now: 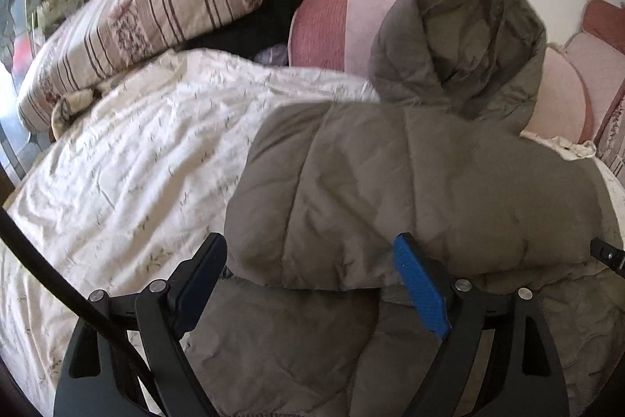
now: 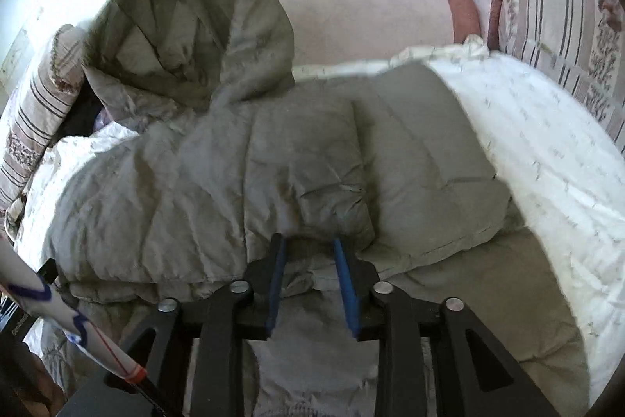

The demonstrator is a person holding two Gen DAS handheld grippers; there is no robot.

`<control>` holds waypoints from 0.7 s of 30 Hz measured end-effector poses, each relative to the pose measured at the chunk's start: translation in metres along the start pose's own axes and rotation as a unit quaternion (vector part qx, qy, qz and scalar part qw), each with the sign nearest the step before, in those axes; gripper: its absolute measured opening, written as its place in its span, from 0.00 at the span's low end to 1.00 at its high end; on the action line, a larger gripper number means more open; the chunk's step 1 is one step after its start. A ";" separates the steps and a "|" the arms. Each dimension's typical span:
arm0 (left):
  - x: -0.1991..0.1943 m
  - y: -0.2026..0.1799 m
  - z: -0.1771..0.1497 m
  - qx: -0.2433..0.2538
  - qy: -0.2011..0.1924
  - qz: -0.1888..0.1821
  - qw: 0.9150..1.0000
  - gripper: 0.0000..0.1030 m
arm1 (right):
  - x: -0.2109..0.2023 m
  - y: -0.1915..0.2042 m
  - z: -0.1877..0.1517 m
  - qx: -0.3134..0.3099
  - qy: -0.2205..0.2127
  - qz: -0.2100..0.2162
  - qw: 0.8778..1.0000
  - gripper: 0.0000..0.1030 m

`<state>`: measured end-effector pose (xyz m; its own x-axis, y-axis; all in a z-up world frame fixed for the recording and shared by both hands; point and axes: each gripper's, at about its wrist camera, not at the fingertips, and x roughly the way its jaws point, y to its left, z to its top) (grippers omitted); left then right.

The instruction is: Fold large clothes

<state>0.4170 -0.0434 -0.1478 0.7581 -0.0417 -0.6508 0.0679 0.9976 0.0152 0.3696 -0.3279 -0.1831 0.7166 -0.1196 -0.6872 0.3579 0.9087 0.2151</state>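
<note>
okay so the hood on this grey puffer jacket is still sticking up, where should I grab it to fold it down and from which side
Judging by its pose, take the hood at its top rim, coming from above and behind. It stands upright against the pink cushions, peak free, while the jacket body lies folded on the white quilt. Pulling the peak forward should lay it over the body.

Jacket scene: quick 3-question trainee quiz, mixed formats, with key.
1. True or false: the jacket lies on a bare wooden floor.
2. Multiple choice: where does the hood sit in the right wrist view? A) tucked under the body B) up at the far end, towards the wall C) between the right gripper fingers
3. Fill in: the left gripper jaws stand ____ around the folded edge.

Key:
1. False; it lies on a white bedspread.
2. B
3. open; the pads are not pressing the fabric.
</note>
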 end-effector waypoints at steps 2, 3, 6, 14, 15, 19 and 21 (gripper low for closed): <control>-0.009 -0.002 0.003 0.003 -0.017 -0.004 1.000 0.84 | -0.013 0.006 0.002 -0.012 -0.027 -0.002 1.000 0.40; -0.012 -0.004 0.004 0.007 -0.026 -0.004 1.000 0.84 | -0.020 0.010 0.004 -0.023 -0.043 -0.001 0.999 0.40; -0.018 -0.012 0.002 0.026 -0.043 -0.002 0.999 0.84 | -0.031 0.023 0.004 -0.050 -0.070 0.000 0.996 0.41; -0.008 -0.022 -0.005 0.050 -0.024 0.002 0.998 0.84 | 0.005 0.016 -0.003 -0.039 0.000 -0.013 0.999 0.41; -0.006 -0.021 -0.006 0.049 -0.019 0.001 0.999 0.84 | 0.009 0.012 -0.004 -0.032 0.010 -0.014 0.999 0.45; -0.001 -0.021 -0.008 0.048 -0.010 -0.001 0.999 0.84 | 0.019 0.000 -0.005 -0.005 0.034 -0.013 0.999 0.54; -0.002 -0.021 -0.008 0.048 -0.010 -0.001 0.999 0.84 | 0.018 -0.001 -0.006 -0.003 0.034 -0.011 0.999 0.54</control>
<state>0.4087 -0.0636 -0.1532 0.7711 -0.0459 -0.6350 0.1306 0.9876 0.0871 0.3788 -0.3285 -0.1994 0.6664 -0.1113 -0.7373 0.3691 0.9084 0.1965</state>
